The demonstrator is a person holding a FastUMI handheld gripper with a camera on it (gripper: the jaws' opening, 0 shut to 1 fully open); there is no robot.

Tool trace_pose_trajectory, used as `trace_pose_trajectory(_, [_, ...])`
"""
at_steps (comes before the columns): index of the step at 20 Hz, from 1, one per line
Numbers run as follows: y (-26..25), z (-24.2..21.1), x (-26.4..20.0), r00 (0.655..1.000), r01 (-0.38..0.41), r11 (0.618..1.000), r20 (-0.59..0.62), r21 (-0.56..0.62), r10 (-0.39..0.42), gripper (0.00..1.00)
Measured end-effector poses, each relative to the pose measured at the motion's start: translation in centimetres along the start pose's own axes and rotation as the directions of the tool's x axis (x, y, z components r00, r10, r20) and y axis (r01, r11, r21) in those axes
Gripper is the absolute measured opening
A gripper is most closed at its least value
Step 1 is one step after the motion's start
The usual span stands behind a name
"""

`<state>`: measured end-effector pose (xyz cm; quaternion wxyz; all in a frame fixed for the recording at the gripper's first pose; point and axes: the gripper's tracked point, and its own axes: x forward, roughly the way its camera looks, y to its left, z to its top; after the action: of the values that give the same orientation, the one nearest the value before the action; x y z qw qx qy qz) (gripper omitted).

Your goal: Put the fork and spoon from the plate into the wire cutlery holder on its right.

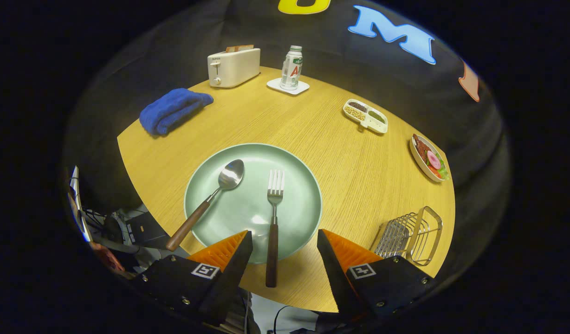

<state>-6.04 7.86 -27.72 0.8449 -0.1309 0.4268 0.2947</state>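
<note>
Gripper view, looking down over a round pale wooden table [340,153]. The gripper [284,241] has its two fingers spread wide apart, holding nothing. Between them lies the dark wooden handle of a silver fork [273,218], its tines pointing away onto a round pale green plate [308,185]. A silver spoon with a brown wooden handle [208,202] lies to the left of the fork, bowl on the plate, handle slanting off the plate's near-left rim. To the right of the plate, just beyond the right finger, sits the silver wire cutlery holder [412,236], apparently with nothing in it.

Farther back stand a cream toaster [233,67], a folded blue cloth [173,110], a bottle on a white coaster [291,68], a divided white dish of grains [365,116] and a bowl of salad [429,158].

Neither utensil has been moved yet, so the whole task remains; the fork looks like the first pick.
</note>
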Motion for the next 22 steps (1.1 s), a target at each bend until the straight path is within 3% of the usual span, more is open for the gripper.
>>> trace_pose_trajectory(1, [0.3, -0.3, 0.6, 0.999, -0.003, 1.000, -0.038, -0.020, 0.003, 0.86])
trace_pose_trajectory(3, [0.7, -0.9, 1.4, 0.996, -0.020, 0.999, -0.085, -0.039, 0.017, 0.64])
trace_pose_trajectory(7, [1.1, -1.4, 2.5, 0.989, -0.029, 0.999, -0.148, -0.042, 0.022, 0.63])
trace_pose_trajectory(10, [1.1, -2.5, 2.9, 0.968, -0.037, 0.999, -0.251, -0.022, 0.030, 0.21])
trace_pose_trajectory(12, [0.9, -1.9, 2.9, 0.964, -0.035, 0.999, -0.265, -0.031, 0.026, 0.21])
trace_pose_trajectory(13, [0.3, 1.2, 0.3, 0.958, -0.024, 0.999, -0.287, -0.021, 0.017, 0.21])
trace_pose_trajectory(14, [0.3, -2.7, 3.8, 0.952, -0.036, 0.999, -0.306, -0.010, 0.031, 0.04])
trace_pose_trajectory(18, [-0.1, -1.6, 1.4, 0.922, -0.120, 0.992, -0.367, 0.040, 0.127, 0.04])
trace_pose_trajectory(22, [-3.6, -0.4, -2.9, 0.899, -0.149, 0.988, -0.420, -0.031, 0.123, 0.04])
